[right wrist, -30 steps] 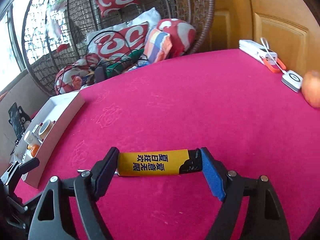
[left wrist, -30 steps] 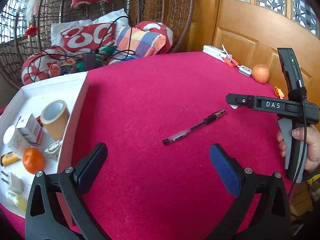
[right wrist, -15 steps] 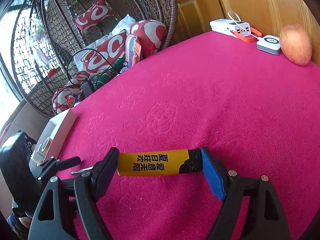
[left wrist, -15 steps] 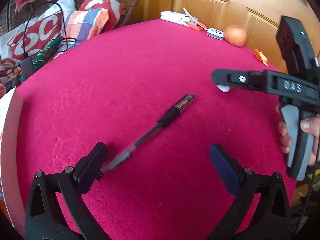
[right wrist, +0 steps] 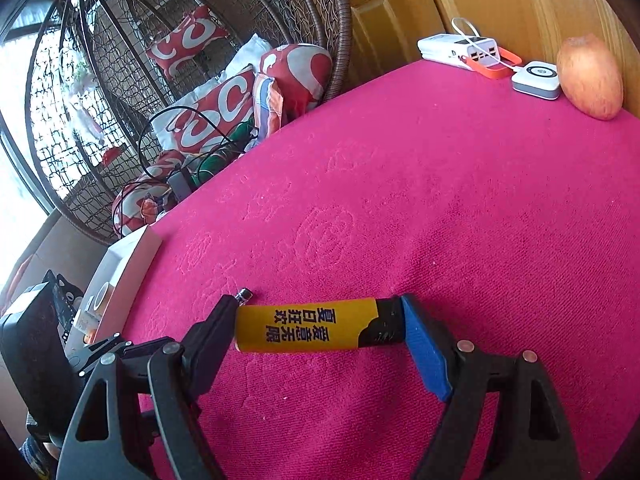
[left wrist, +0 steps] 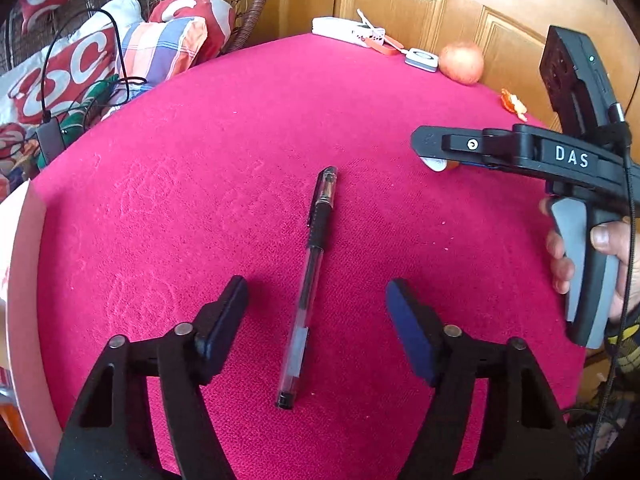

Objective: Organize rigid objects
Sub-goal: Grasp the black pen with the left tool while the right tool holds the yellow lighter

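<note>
A black-and-clear pen (left wrist: 309, 280) lies on the magenta cloth, pointing away from me. My left gripper (left wrist: 316, 304) straddles its middle; the jaws are closing, and neither pad touches the pen. My right gripper (right wrist: 320, 322) is shut on a yellow tube (right wrist: 304, 330) with black print and a black end, held lengthwise between its pads just above the cloth. In the left wrist view the right gripper (left wrist: 434, 152) hangs at the right, held by a hand (left wrist: 608, 240). The pen's end (right wrist: 243, 294) peeks out behind the right gripper's left finger.
A white tray (right wrist: 132, 256) with small items stands at the table's left edge, also seen as the tray's wall (left wrist: 24, 280). An apple (right wrist: 590, 76), a white power bank (right wrist: 460, 50), a small white device (right wrist: 538, 78) and orange peel (left wrist: 514, 104) lie along the far edge. A wicker chair with cushions stands behind.
My left gripper swung right from the tray side to over the pen, which now lies between its fingers, and its jaws have narrowed. The right gripper still holds the yellow tube.
</note>
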Tool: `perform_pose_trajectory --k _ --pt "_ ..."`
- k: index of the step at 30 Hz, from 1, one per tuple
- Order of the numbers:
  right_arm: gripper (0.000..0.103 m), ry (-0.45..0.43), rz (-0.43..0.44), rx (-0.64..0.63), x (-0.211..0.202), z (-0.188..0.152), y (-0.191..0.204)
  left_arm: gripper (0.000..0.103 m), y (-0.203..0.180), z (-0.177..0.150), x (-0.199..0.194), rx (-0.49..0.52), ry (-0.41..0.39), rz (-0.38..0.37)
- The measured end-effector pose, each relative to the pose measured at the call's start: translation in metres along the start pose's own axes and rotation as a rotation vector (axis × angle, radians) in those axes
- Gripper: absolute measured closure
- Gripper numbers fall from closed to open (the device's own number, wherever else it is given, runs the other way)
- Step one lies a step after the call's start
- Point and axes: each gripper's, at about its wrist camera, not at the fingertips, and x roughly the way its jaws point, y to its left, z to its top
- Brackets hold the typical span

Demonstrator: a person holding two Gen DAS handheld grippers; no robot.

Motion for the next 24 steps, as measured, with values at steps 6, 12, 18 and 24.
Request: perform_pose_trajectory --k 6,12,18,24 --pt "0.022 -0.002 0.006 0.008 0.000 0.000 0.000 0.091 0.001 0.004 0.001 -0.037 0.000 0.068" --pt "0.022 -0.004 0.005 0.008 -0.001 -0.001 0.000 0.095 0.006 -0.015 -0.016 -0.125 -0.059 0.087" --pt "0.022 -0.011 -0.008 -0.026 -0.003 0.000 0.010 0.095 0.020 -0.026 -0.054 -0.207 -0.180 0.082" --pt "0.022 -0.040 0.033 -0.049 -0.015 0.006 0.031 0.095 0.033 -0.031 -0.092 -0.261 -0.290 0.080"
